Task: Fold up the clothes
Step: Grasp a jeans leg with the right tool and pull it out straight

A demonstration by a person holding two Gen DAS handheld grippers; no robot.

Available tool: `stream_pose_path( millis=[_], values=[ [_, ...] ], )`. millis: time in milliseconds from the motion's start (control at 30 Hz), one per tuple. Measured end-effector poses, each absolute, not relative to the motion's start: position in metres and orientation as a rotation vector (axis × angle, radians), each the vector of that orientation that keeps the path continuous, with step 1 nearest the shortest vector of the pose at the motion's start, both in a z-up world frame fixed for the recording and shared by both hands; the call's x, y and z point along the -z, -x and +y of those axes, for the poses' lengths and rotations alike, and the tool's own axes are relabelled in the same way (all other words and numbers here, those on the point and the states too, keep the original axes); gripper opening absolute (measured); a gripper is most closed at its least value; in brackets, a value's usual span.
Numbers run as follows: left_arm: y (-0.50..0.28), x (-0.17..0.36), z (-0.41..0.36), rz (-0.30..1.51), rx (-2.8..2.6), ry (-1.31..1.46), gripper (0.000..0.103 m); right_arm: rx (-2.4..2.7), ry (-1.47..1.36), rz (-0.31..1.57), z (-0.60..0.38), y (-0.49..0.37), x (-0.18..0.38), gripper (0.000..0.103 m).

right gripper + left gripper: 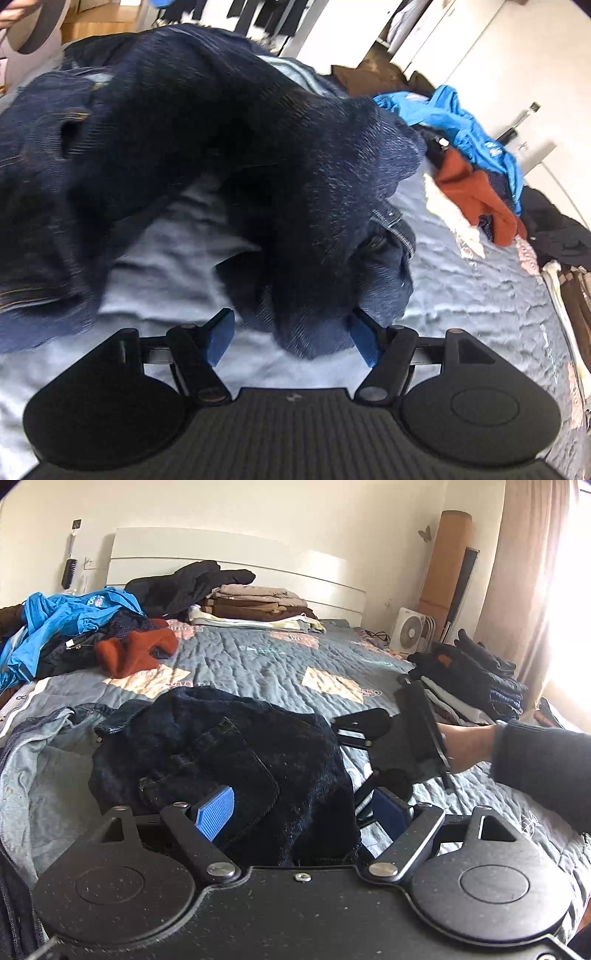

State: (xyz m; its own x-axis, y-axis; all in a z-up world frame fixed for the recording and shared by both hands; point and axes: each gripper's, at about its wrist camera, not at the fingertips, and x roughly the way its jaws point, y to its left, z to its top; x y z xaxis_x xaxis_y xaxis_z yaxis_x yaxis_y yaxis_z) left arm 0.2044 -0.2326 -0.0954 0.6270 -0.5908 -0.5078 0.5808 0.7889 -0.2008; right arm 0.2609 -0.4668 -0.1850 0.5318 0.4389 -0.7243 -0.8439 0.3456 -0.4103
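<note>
Dark blue jeans (221, 746) lie bunched on the quilted bed (258, 664), their paler inside showing at the left. My left gripper (303, 812) stands open, blue pads wide apart, with a fold of the jeans filling most of the gap. My right gripper (373, 749), held by a hand (469, 746) in a dark sleeve, points at the jeans from the right. In the right wrist view the jeans (221, 147) rise blurred above the quilt (461, 295). Their lower tip sits between the spread pads of the right gripper (293, 341), against the right pad and apart from the left one.
An unfolded heap with a blue garment (74, 616) and an orange sweater (136, 650) lies at the back left. Folded beige and brown clothes (255, 605) are stacked by the headboard under a black garment (192, 583). A dark folded stack (469, 679) sits at the right edge, a fan (410, 631) behind it.
</note>
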Motion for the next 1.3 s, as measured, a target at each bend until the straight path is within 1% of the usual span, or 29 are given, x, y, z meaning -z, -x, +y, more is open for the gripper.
stream_pose_path(
  millis=[100, 167, 233, 267, 333, 400, 500, 633, 867, 900, 1067, 1133, 1167, 1233, 1300],
  values=[
    [-0.205, 0.096, -0.233, 0.591, 0.663, 0.015, 0.081, -0.879, 0.867, 0.515, -0.465, -0.27, 0.194, 0.076],
    [-0.206, 0.097, -0.233, 0.591, 0.658, 0.016, 0.081, -0.864, 0.909, 0.475, -0.463, -0.272, 0.201, 0.077],
    [-0.206, 0.097, -0.233, 0.59, 0.654, 0.019, 0.081, -0.852, 0.946, 0.436, -0.461, -0.274, 0.209, 0.077],
    [-0.206, 0.097, -0.233, 0.59, 0.653, 0.02, 0.081, -0.849, 0.951, 0.43, -0.459, -0.275, 0.211, 0.074],
    [-0.206, 0.097, -0.234, 0.592, 0.651, 0.023, 0.081, -0.839, 0.953, 0.415, -0.457, -0.275, 0.213, 0.062],
    [-0.206, 0.098, -0.234, 0.595, 0.651, 0.027, 0.081, -0.81, 0.98, 0.38, -0.456, -0.273, 0.213, 0.029],
    [-0.204, 0.097, -0.237, 0.593, 0.656, 0.026, 0.081, -0.779, 1.007, 0.353, -0.46, -0.271, 0.201, 0.023],
    [-0.2, 0.094, -0.238, 0.583, 0.673, 0.03, 0.081, -0.763, 1.088, 0.346, -0.462, -0.27, 0.168, 0.021],
    [-0.194, 0.085, -0.235, 0.554, 0.689, 0.054, 0.081, -0.737, 1.257, 0.345, -0.463, -0.258, 0.078, 0.02],
    [-0.193, 0.084, -0.234, 0.55, 0.691, 0.058, 0.081, -0.736, 1.276, 0.353, -0.461, -0.255, 0.063, 0.018],
    [-0.19, 0.077, -0.232, 0.531, 0.704, 0.075, 0.081, -0.733, 1.36, 0.455, -0.449, -0.237, 0.009, 0.017],
    [-0.19, 0.076, -0.232, 0.529, 0.708, 0.077, 0.081, -0.749, 1.292, 0.593, -0.442, -0.239, 0.007, 0.02],
    [-0.19, 0.076, -0.233, 0.528, 0.711, 0.078, 0.081, -0.767, 1.278, 0.653, -0.44, -0.237, 0.016, 0.022],
    [-0.189, 0.075, -0.234, 0.527, 0.718, 0.078, 0.082, -0.784, 1.31, 0.682, -0.443, -0.233, 0.045, 0.024],
    [-0.189, 0.075, -0.236, 0.526, 0.725, 0.072, 0.083, -0.768, 1.304, 0.733, -0.453, -0.232, 0.069, 0.03]
  ],
)
